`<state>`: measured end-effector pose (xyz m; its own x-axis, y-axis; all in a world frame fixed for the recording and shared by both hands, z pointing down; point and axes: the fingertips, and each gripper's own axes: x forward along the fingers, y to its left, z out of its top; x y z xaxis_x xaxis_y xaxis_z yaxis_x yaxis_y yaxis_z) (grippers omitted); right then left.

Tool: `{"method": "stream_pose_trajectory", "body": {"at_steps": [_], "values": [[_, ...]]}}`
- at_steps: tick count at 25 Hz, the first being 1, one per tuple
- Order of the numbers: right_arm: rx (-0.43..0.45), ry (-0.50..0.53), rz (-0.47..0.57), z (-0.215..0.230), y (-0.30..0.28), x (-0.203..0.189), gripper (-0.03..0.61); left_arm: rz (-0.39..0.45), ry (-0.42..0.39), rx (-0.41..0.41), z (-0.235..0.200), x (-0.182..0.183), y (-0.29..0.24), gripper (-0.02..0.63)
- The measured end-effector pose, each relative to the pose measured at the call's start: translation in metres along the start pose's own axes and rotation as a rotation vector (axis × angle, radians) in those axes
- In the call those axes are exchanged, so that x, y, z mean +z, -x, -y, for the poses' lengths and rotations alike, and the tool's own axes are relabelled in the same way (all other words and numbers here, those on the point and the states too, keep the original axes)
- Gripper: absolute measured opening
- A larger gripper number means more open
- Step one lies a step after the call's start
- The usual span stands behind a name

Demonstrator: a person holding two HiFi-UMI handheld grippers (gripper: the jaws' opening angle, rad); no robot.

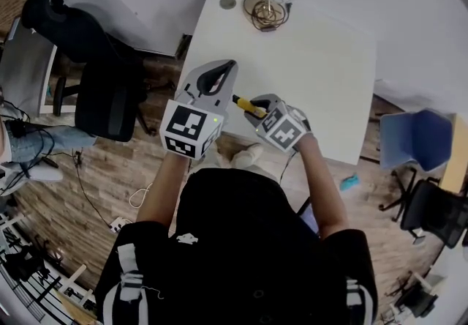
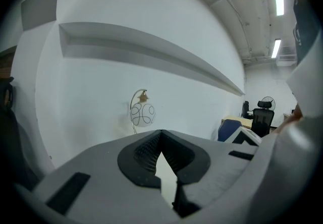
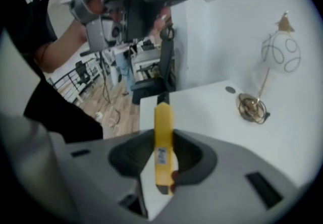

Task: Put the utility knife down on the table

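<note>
Yellow utility knife (image 3: 162,119) is clamped in right hand-held gripper (image 3: 164,140) above white tabletop (image 1: 314,60); left hand-held gripper (image 2: 160,136) jaws together, nothing between.

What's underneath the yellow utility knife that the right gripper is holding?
Clamped in the right gripper, the utility knife has bare white table beneath it, near the table's edge. The gripper's body covers the patch below the knife's rear end, so that part can't be seen.
</note>
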<state>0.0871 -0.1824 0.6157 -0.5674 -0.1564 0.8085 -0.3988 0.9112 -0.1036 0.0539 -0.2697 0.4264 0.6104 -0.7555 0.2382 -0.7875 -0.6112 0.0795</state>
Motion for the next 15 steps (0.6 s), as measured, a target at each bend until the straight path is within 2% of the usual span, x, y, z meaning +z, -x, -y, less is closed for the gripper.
{"method": "stream_pose_trajectory", "body": {"at_steps": [5,12,15], "values": [[0.01,0.114,-0.234,-0.001,-0.025,-0.053,0.135,-0.023,0.019,0.0,0.0,-0.014,0.002,0.015],[0.061,0.15,-0.501,0.01,-0.047,-0.112,0.135,-0.052,0.039,0.006,-0.004,-0.03,0.006,0.015],[0.057,0.167,-0.572,0.023,-0.055,-0.133,0.135,-0.06,0.042,0.003,-0.003,-0.033,0.006,0.015]]}}
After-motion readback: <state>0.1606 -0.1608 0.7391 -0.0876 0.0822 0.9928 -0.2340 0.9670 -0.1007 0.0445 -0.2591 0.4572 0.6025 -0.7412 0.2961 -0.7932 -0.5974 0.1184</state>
